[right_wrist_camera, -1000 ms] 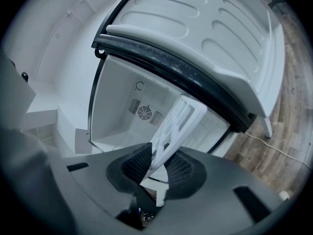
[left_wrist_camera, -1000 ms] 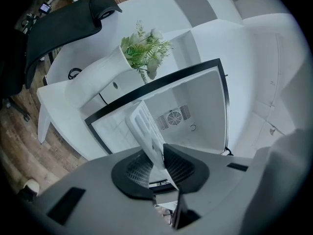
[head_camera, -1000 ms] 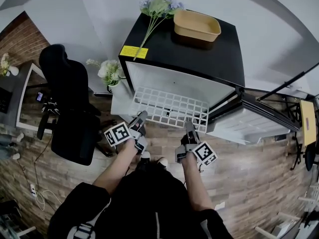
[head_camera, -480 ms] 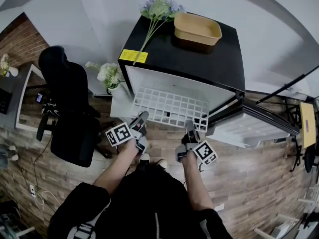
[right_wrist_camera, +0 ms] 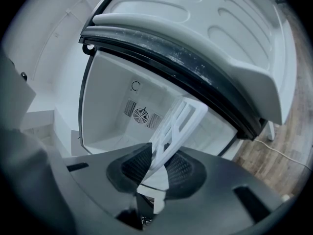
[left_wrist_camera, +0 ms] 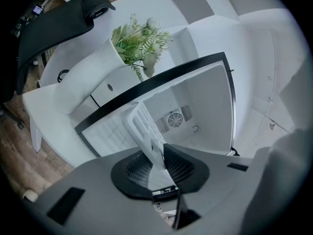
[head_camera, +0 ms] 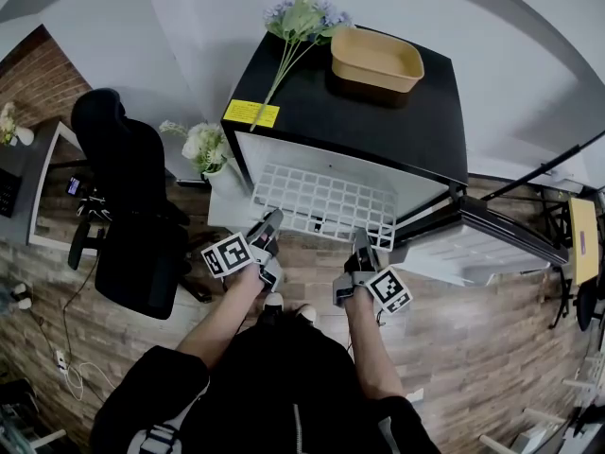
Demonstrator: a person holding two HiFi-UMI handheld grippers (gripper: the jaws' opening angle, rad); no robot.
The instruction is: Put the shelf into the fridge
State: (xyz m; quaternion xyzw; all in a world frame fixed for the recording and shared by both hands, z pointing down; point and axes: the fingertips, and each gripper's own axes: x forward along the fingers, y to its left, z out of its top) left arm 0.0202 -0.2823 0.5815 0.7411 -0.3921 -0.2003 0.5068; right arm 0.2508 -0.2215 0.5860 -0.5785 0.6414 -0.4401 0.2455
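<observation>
The shelf (head_camera: 324, 203) is a flat white plastic grid of small rectangular openings. It lies across the open mouth of the fridge (head_camera: 378, 112) — a squat black box with a smooth white moulded lining. The left tongs (head_camera: 267, 227) pinch the shelf's near edge toward its left end, and the right tongs (head_camera: 360, 244) pinch the same edge toward its right end. In each gripper view the ribbed black pads (left_wrist_camera: 135, 170) are pressed onto the white lattice, which runs ahead into the cavity toward a round fan grille (left_wrist_camera: 175, 117) in the back wall.

The door (head_camera: 482, 239) hangs wide open at the right (its inner liner is white and ridged). On the fridge's top lie a tan oblong tub (head_camera: 376, 57) and a spray of artificial flowers (head_camera: 301, 17). Left of the fridge stand a white vase of flowers (head_camera: 206, 145) and a black office chair (head_camera: 132, 206) — all on a wood-plank floor (head_camera: 492, 339).
</observation>
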